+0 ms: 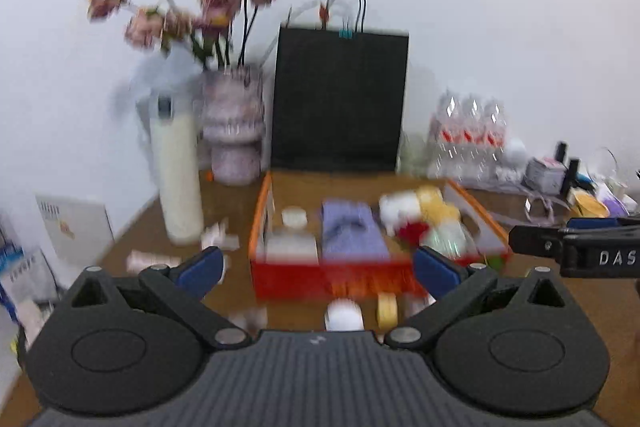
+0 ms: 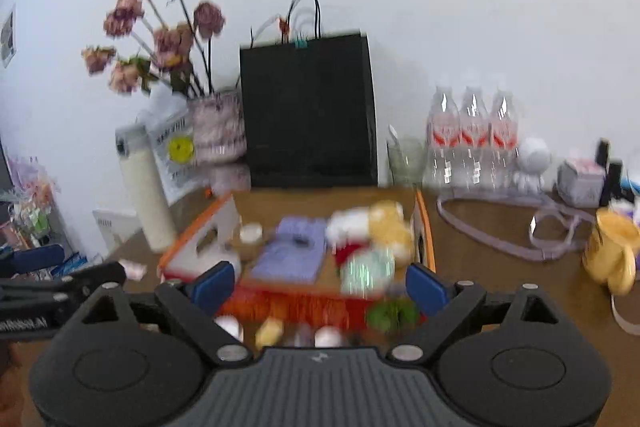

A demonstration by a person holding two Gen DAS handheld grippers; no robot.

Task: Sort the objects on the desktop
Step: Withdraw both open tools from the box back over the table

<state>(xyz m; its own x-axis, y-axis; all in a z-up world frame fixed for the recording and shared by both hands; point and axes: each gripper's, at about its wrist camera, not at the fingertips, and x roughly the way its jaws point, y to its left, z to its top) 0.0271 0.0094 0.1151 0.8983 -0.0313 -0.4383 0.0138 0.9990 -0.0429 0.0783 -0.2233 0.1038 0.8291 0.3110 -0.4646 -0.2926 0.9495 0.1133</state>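
While both views were smeared, I could see that my left gripper point(image 1: 318, 269) stood with its blue pads point(image 1: 202, 269) spread wide and nothing between them, and my right gripper point(image 2: 318, 287) was just as wide apart and equally empty. Directly beyond both sat the orange box point(image 1: 264, 223) on the brown table point(image 1: 132, 231), holding a purple folded cloth point(image 1: 352, 231), a small white jar point(image 1: 294, 217), and a heap of white, yellow and red soft things point(image 1: 420, 215). Loose small items point(image 1: 344, 315) lay on the table just in front of the box, too blurred for me to name. Left of the box stood a tall cream bottle point(image 1: 178, 179) and a vase of dried flowers point(image 1: 234, 123). Behind it stood a black paper bag point(image 1: 340, 99), with water bottles point(image 2: 472, 135) to its right. A yellow mug point(image 2: 612, 251) sat far right.
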